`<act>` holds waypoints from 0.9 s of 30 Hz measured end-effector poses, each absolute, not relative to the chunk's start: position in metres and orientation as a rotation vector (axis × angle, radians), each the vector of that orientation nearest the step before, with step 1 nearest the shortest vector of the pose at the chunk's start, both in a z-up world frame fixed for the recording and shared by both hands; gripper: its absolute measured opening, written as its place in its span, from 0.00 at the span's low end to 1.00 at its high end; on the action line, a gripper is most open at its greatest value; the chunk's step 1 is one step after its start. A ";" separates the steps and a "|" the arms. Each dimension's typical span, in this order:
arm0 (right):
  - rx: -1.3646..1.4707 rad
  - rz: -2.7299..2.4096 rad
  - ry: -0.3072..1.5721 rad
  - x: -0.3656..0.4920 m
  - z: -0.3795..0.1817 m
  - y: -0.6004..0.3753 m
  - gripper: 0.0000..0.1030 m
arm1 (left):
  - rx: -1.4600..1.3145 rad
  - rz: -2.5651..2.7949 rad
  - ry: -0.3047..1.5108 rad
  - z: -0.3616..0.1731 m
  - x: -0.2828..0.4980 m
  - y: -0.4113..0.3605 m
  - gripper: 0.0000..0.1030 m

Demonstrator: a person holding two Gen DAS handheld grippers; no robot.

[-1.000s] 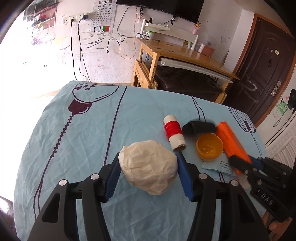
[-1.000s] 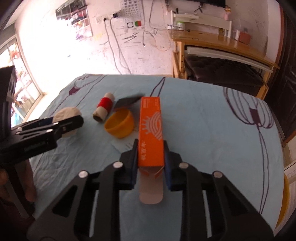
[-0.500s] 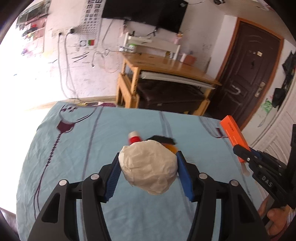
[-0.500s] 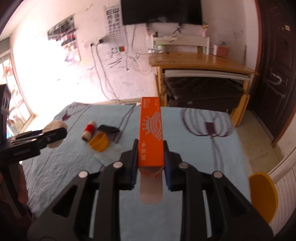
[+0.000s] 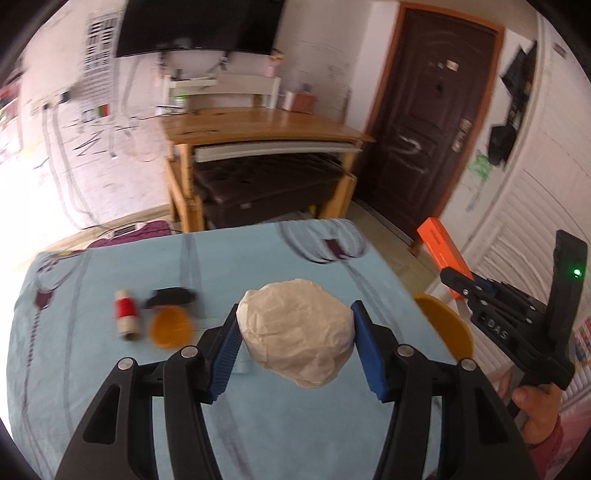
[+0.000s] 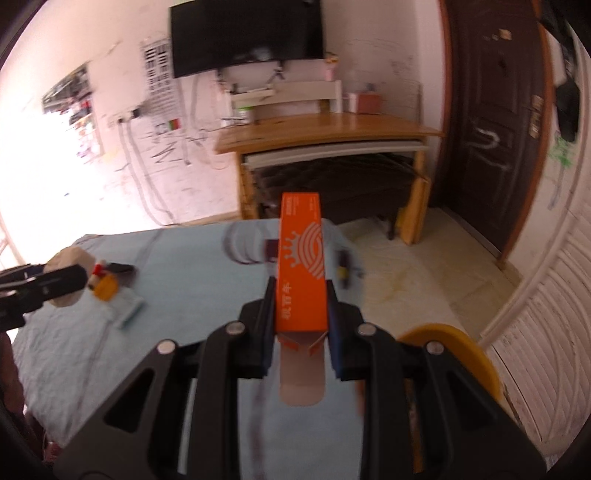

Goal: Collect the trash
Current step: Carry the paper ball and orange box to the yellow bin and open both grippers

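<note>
A crumpled white paper ball (image 5: 297,336) is clamped between the blue pads (image 5: 225,360) of the left gripper (image 5: 295,347), whose jaws stand fairly wide, closed only as far as the ball's width allows. The ball is held up off the light blue tablecloth (image 5: 92,369) with its dark line drawings. To the left of these tongs and a little ahead, a small spool wound with red thread (image 5: 125,314), a shallow round orange plastic bowl (image 5: 171,326) and a flat black object (image 5: 171,297) lie close together on the cloth, all blurred.

A long orange cardboard carton (image 6: 303,267) is gripped near its open lower end by the right gripper (image 6: 301,317), whose jaws are drawn in narrow against its two sides. The carton points forward, raised above the near right part of the table. Just right of and below these tongs is the curved rim of a yellow round container (image 6: 465,347), beside the table edge. Ahead of both tongs stand a wooden desk (image 6: 325,129), a dark door (image 6: 491,122) and a wall-mounted black screen (image 6: 243,33).
</note>
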State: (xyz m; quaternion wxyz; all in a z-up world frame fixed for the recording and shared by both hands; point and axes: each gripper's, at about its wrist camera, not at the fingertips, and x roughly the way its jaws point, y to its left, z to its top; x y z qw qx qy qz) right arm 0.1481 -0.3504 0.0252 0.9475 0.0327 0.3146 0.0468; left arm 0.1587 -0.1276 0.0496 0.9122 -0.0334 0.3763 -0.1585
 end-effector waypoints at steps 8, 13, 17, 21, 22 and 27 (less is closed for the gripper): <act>0.157 -0.020 0.691 0.140 -0.009 -0.436 0.22 | 0.031 -0.468 0.826 0.044 0.166 -0.226 0.52; 0.205 -0.051 0.710 0.140 -0.028 -0.473 0.22 | 0.072 -0.511 0.858 0.033 0.171 -0.275 0.52; 0.239 -0.063 0.739 0.143 -0.047 -0.490 0.22 | 0.088 -0.545 0.892 0.023 0.177 -0.310 0.52; 0.272 -0.067 0.785 0.148 -0.069 -0.503 0.22 | 0.126 -0.586 0.900 0.011 0.186 -0.351 0.52; 0.285 -0.065 0.795 0.149 -0.076 -0.506 0.22 | 0.135 -0.592 0.904 0.008 0.189 -0.360 0.52; 0.324 -0.060 0.841 0.153 -0.099 -0.520 0.33 | 0.165 -0.609 0.916 -0.006 0.196 -0.392 0.54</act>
